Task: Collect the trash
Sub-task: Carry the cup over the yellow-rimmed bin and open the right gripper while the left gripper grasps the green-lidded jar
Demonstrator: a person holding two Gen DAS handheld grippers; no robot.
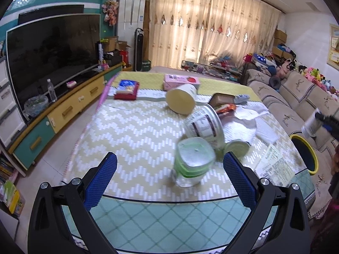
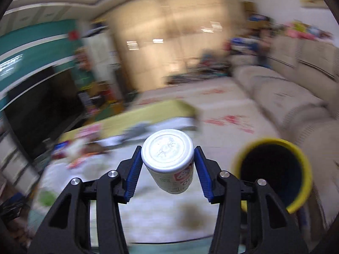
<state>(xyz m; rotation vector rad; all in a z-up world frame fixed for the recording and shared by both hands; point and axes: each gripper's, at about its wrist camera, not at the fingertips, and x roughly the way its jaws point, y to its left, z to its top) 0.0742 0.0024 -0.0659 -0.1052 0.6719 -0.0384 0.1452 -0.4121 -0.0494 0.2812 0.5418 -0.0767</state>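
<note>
- Blue pads of my right claw point(image 2: 167, 167) press both sides of a small white can point(image 2: 168, 160), its silvery end facing the lens; the grip looks square, with no tilt between the pads.
- At about four o'clock from the can, the yellow-rimmed bin point(image 2: 273, 171) stands with its dark mouth facing me, near but not yet under the can. I judge the job now is carrying the can over that mouth.
- To do it well I would keep the squeeze firm, bring the can fully over the dark opening before letting go, and slow down first, since the background is smeared with motion.
- My left claw point(image 1: 170, 177) is spread wide and holds nothing; a green-lidded clear jar point(image 1: 193, 163) sits on the counter point(image 1: 135, 131) between its pads, untouched.
- Beyond the jar, at twelve o'clock, lie a tipped tin point(image 1: 204, 127) and a paper cup point(image 1: 182, 100) on its side, likely next.
</note>
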